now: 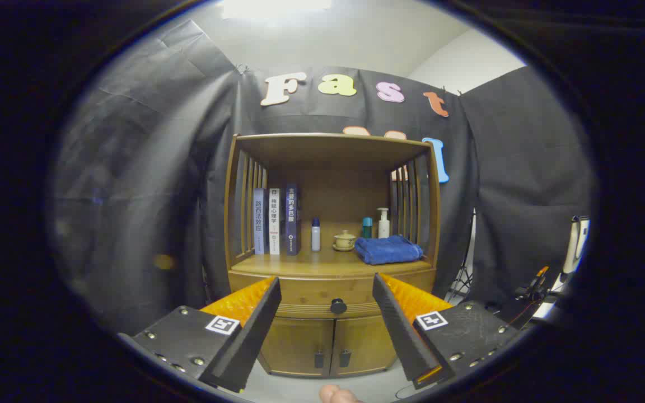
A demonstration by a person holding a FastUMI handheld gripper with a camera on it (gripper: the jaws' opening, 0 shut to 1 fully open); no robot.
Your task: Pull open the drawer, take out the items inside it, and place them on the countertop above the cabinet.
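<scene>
A wooden cabinet stands ahead against the booth wall. Its drawer sits shut under the countertop, with a round dark knob at its middle. My gripper is open and holds nothing. The knob lies beyond the fingertips, between them and a little toward the right finger. What the drawer holds is hidden.
On the countertop stand three books, a small bottle, a lidded cup, a teal bottle, a pump bottle and a folded blue towel. Two lower doors are shut. A fingertip shows below.
</scene>
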